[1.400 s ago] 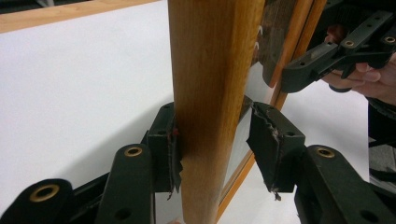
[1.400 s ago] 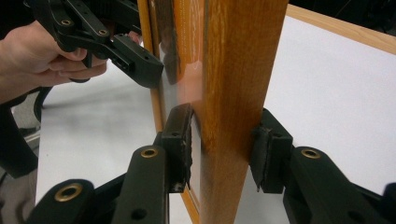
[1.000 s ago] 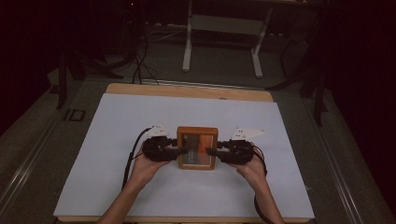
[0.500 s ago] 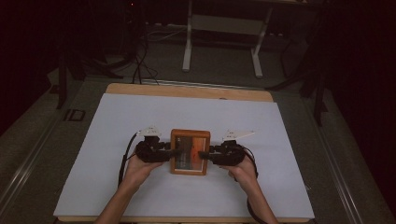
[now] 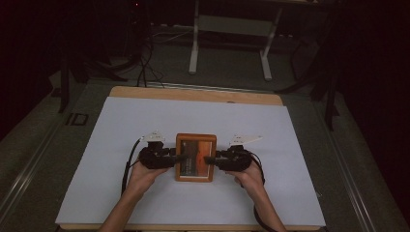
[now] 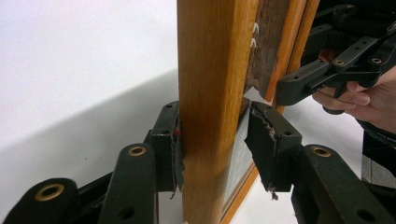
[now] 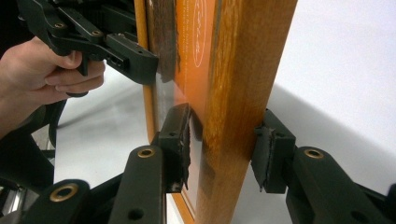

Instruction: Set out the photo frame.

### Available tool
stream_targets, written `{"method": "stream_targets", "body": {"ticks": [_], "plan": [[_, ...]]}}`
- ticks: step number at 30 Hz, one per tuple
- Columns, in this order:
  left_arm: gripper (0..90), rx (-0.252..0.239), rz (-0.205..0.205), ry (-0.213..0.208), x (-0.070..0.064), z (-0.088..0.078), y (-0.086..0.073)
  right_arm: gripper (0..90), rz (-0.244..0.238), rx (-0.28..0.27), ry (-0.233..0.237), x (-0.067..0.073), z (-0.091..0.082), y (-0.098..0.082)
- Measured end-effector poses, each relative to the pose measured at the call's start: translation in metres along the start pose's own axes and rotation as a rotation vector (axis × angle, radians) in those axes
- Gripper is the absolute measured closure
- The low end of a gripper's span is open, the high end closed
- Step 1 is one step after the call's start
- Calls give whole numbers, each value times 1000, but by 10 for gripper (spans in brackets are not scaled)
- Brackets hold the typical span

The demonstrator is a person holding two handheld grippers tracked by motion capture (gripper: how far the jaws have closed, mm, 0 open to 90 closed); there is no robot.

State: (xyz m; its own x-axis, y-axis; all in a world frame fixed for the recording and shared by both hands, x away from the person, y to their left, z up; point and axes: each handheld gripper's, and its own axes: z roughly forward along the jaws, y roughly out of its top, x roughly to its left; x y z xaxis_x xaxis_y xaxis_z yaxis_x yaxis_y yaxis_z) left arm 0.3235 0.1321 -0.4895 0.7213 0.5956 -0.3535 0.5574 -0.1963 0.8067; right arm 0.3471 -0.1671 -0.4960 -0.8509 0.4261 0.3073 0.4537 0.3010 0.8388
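Picture frame [image 5: 195,157], wooden, one only: I have it from both sides at once. My left jaws [image 5: 180,157] are closed at a middling width on its left rail, one pad on the back of the wood and the other against the glazed front, and they have just been closing a touch. My right jaws [image 5: 209,158] clamp the opposite rail in the same way, with the wood between the pads, and they have just been opening a touch.

Both pairs point inward at the frame's middle and face each other across the picture. The frame's long axis runs away from me, so each grip sits about halfway along a long side. Neither hand is nearer, because the frame hangs evenly between them.

With a jaw under each rail and a shadow below, I judge the frame to be level and just clear of the white tabletop [image 5: 121,125], though I cannot tell that for sure. Whatever comes next depends on both sides moving together so it doesn't tilt.

Outward from the frame there are two grippers, my left hand [image 5: 142,176] and right hand [image 5: 249,179], and then bare tabletop on every side of it.
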Motion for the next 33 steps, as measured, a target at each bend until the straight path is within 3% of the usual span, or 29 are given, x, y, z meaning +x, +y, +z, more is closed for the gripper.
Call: {"method": "stream_targets", "body": {"ticks": [3,11,18,23,26,27,30,31,33], "plan": [[556,3,-5,-8,1,0,0,596,-6,5,-6,1,0,0],[465,9,-6,-8,1,1,0,466,-20,22,-2,1,3,-1],[436,-10,-25,-7,6,-7,1,435,-16,-3,-16,-1,-8,1],[424,-47,-41,7,13,-23,4,416,-20,-23,-28,-4,-21,4],[419,-66,-51,35,19,-32,5,410,-18,-31,-37,-6,-28,5],[419,-68,-55,67,23,-37,4,404,-14,-31,-45,-8,-32,5],[417,-64,-54,88,24,-39,4,402,-15,-22,-56,-10,-34,5],[415,-45,-55,144,29,-42,3,398,-18,-1,-86,-13,-37,4],[416,-45,-75,170,35,-45,1,394,-19,12,-103,-16,-40,2]]}}
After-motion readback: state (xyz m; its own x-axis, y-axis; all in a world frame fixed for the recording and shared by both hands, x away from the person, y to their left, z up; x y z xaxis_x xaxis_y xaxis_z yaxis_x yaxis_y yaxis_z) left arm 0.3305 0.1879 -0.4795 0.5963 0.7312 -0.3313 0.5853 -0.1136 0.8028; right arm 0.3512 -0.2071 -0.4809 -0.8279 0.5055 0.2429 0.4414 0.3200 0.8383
